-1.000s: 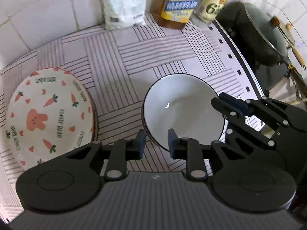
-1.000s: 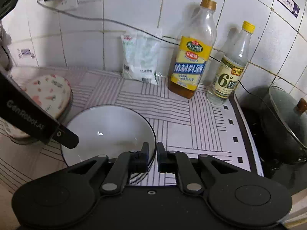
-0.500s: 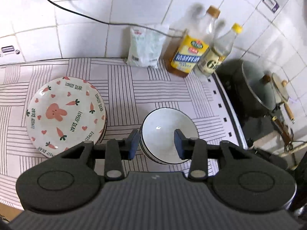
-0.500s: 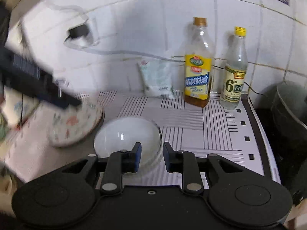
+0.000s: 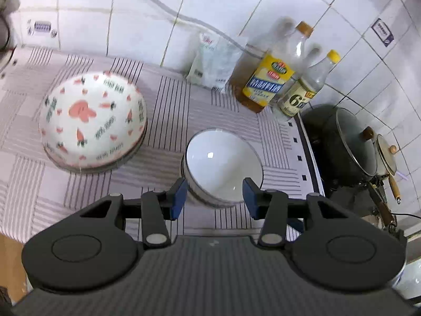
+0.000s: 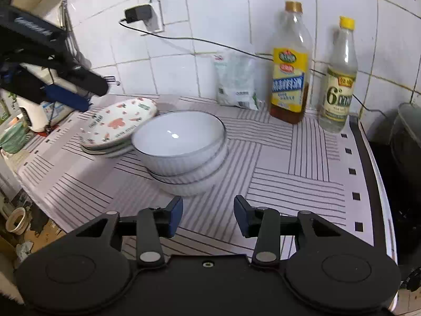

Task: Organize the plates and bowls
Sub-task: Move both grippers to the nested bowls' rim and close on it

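Note:
A stack of white bowls stands on the striped mat, also seen from above in the left wrist view. A stack of rabbit-print plates lies to its left, beside the bowls in the right wrist view. My left gripper is open and empty, held above the near side of the bowls; it also shows at the upper left of the right wrist view. My right gripper is open and empty, just in front of the bowl stack.
A cooking wine bottle, a vinegar bottle and a white bag stand against the tiled wall. A lidded dark pot sits on the stove at the right. The counter's front edge is near.
Both grippers have opened wider and pulled back and up from the bowls. The bowl stack stays on the mat.

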`<state>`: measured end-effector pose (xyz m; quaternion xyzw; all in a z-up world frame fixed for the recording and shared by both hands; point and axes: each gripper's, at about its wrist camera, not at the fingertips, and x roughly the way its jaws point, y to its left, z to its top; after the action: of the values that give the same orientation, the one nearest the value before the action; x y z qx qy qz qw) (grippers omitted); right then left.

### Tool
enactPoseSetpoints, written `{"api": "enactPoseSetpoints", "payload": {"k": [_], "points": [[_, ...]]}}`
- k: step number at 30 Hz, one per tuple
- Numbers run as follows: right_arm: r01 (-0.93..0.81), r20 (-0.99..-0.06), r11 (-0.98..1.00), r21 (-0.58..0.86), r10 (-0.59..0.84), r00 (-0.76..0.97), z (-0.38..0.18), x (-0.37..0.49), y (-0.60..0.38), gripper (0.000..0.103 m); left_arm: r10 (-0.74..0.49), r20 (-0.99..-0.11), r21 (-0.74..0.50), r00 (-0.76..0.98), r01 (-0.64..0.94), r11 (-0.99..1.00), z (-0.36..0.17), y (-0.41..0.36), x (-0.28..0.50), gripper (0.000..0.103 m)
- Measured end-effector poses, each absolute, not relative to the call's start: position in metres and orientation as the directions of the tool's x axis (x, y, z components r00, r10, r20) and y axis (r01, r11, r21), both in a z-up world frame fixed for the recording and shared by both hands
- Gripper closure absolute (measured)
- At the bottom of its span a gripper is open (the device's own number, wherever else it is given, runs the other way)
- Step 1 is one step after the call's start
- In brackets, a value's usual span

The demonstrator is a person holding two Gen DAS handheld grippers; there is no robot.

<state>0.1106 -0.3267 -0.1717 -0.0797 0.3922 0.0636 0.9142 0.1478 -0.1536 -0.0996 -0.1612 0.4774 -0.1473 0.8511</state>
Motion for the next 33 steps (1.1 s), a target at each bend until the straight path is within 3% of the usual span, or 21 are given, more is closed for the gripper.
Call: {"api": "enactPoseSetpoints", "payload": {"k": [2,5,11,13,16,21,25,31,33], "points": [[-0.194,-0.719,0.969,-0.149,0.028,0.694,-0.179,0.11,-0.327,0.049,-0.429,-0.757,-0.456,0.494,0.072,0.887,-0.112,-0.15,0.144,0.051],[-0.194,-0.714,0.947,-0.256,-0.05,0.699,-0.188,0.109,-0.326,0.047,-0.451,-0.749,-0.499,0.486,0.034,0.866,-0.131,-0.149,0.144,0.051],[-0.264,-0.731,0.943,-0.204,0.033,0.682,-0.2,0.112,-0.331,0.03,-0.48,-0.671,-0.611,0.564,-0.056,0.789,-0.143,-0.131,0.152,0.043],[-0.275,-0.72,0.938,-0.209,0.043,0.692,-0.21,0.116,-0.329,0.025,-0.478,-0.685,-0.602,0.549,-0.057,0.797,-0.15,-0.131,0.161,0.042],[-0.278,-0.703,0.939,-0.204,0.057,0.709,-0.223,0.125,-0.325,0.008,-0.517,-0.69,-0.62,0.506,-0.044,0.783,-0.165,-0.134,0.176,0.036],[-0.275,-0.691,0.932,-0.235,0.039,0.722,-0.248,0.15,-0.315,0.007,-0.506,-0.775,-0.583,0.379,-0.12,0.804,-0.197,-0.145,0.205,0.036],[-0.319,-0.701,0.934,-0.161,0.119,0.703,-0.254,0.172,-0.312,0.008,-0.485,-0.805,-0.554,0.341,-0.139,0.821,-0.218,-0.149,0.221,0.04],[-0.381,-0.68,0.917,-0.122,0.203,0.705,-0.26,0.185,-0.307,0.005,-0.492,-0.782,-0.543,0.383,-0.032,0.839,-0.224,-0.161,0.22,0.067],[-0.388,-0.679,0.916,-0.1,0.222,0.7,-0.262,0.186,-0.309,0.005,-0.484,-0.781,-0.537,0.394,-0.029,0.843,-0.223,-0.163,0.222,0.067]]}}
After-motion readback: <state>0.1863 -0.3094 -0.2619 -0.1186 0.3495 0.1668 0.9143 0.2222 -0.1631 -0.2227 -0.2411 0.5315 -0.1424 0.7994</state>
